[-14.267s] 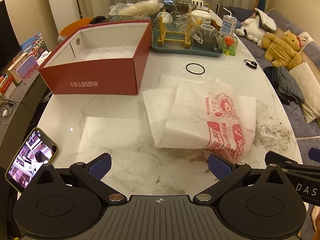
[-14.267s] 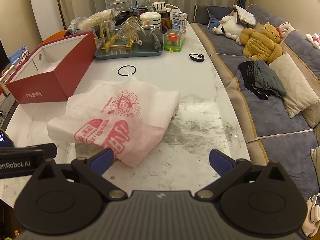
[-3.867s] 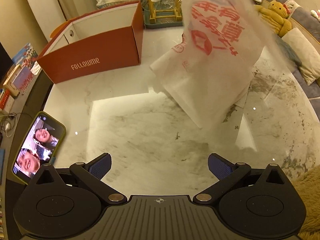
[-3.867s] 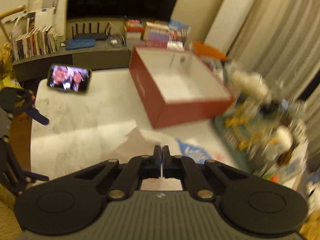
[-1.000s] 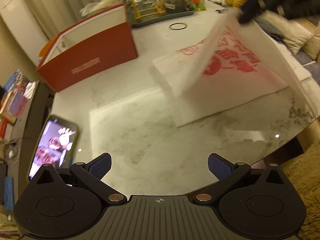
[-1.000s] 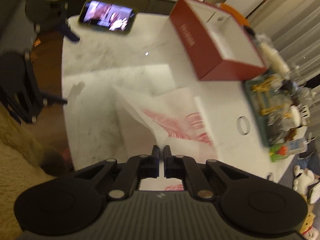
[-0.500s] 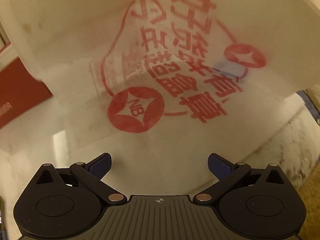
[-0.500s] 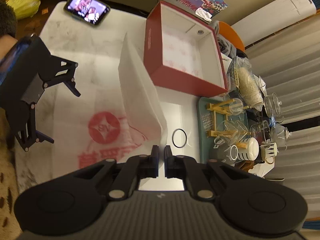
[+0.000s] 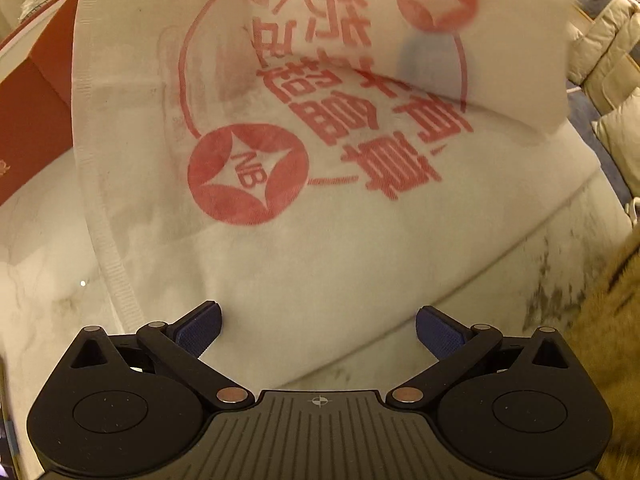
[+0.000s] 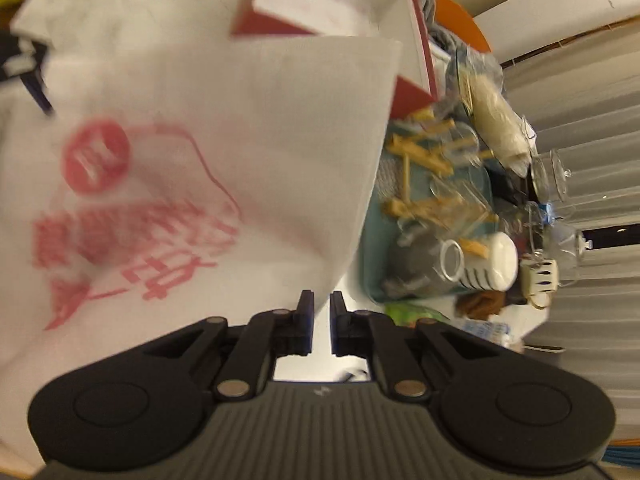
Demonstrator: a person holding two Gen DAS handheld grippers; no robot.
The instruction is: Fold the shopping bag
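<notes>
One shopping bag, two tongs, one red box, one tray

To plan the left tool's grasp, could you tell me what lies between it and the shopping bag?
Nothing: in the left wrist view, fabric of the shopping bag already reaches between the open jaws of the left tool, lying on the marble table.

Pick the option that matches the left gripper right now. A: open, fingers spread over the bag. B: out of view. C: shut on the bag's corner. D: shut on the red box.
A: the left gripper has its blue pads wide apart, with the white shopping bag spread between and beyond them, nothing pinched.
</notes>
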